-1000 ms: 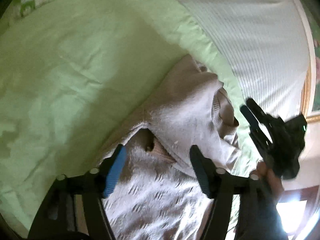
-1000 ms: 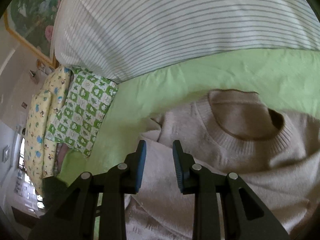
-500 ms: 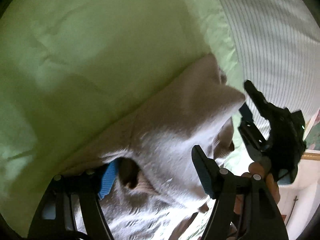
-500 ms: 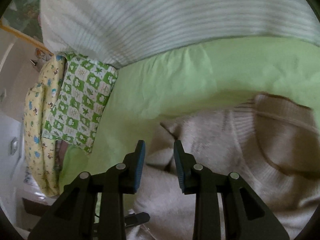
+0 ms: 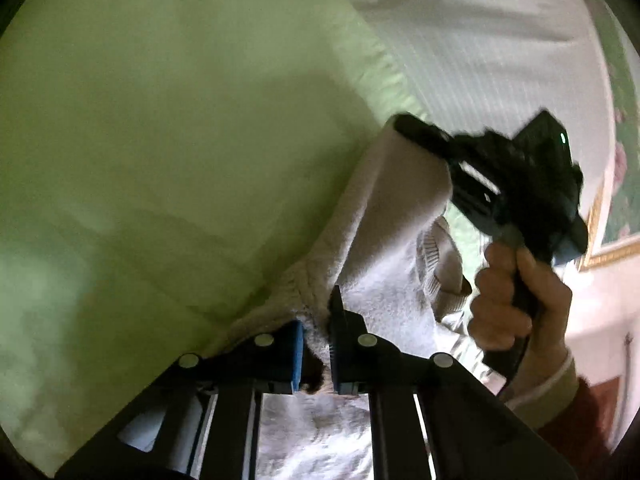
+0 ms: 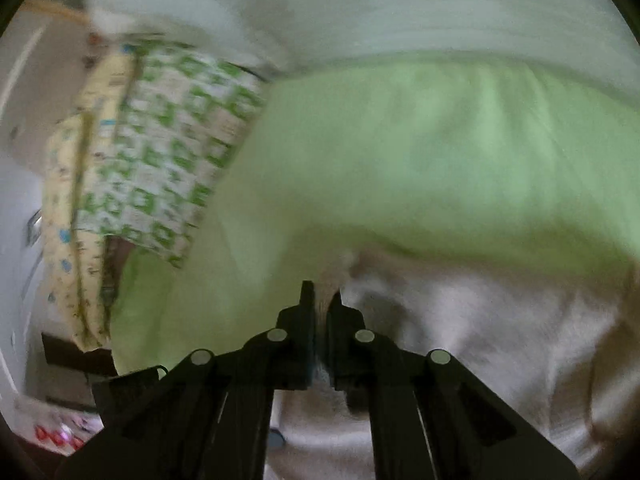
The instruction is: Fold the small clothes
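Observation:
A small beige knit sweater (image 5: 392, 240) lies partly lifted over the light green bed sheet (image 5: 160, 140). My left gripper (image 5: 316, 334) is shut on a bunched fold of the sweater near its lower part. My right gripper (image 6: 322, 312) is shut on the sweater's edge (image 6: 460, 320); in the left wrist view it (image 5: 416, 132) holds a corner of the sweater raised above the sheet. The ribbed collar (image 5: 432, 264) shows below the raised corner. The right wrist view is blurred.
A white striped blanket (image 5: 500, 60) lies along the far side of the bed. A green-and-white patterned pillow (image 6: 172, 148) and a yellow printed cloth (image 6: 68, 200) sit at the bed's left end. A framed picture (image 5: 616, 208) hangs at right.
My left gripper has closed on the sweater fold. My right gripper has closed on the sweater's edge and lifted the corner up and across the sheet.

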Action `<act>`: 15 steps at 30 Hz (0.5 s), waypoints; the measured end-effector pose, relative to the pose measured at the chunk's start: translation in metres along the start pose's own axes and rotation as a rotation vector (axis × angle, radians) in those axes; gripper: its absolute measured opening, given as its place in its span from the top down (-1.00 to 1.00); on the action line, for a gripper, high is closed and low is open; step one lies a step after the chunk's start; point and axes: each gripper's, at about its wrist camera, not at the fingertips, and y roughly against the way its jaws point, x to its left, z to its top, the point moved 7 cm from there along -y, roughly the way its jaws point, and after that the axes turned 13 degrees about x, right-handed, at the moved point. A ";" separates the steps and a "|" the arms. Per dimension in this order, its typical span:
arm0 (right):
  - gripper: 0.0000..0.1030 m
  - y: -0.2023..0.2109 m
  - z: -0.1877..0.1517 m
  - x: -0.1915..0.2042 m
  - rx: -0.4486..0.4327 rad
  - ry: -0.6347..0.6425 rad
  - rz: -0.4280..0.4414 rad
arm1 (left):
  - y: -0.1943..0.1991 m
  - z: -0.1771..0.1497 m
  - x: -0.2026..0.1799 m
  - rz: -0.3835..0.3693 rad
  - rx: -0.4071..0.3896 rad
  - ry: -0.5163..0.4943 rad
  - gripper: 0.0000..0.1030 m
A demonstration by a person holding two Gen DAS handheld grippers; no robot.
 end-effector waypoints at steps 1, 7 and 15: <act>0.89 -0.003 0.004 0.006 -0.010 0.024 -0.016 | 0.003 0.000 0.001 0.002 -0.004 -0.009 0.83; 0.89 -0.044 0.010 -0.001 0.006 0.059 -0.143 | -0.005 0.003 0.005 0.090 0.008 -0.133 0.83; 0.22 0.000 0.001 -0.010 -0.091 -0.061 -0.087 | 0.005 -0.001 0.002 0.097 0.092 -0.200 0.62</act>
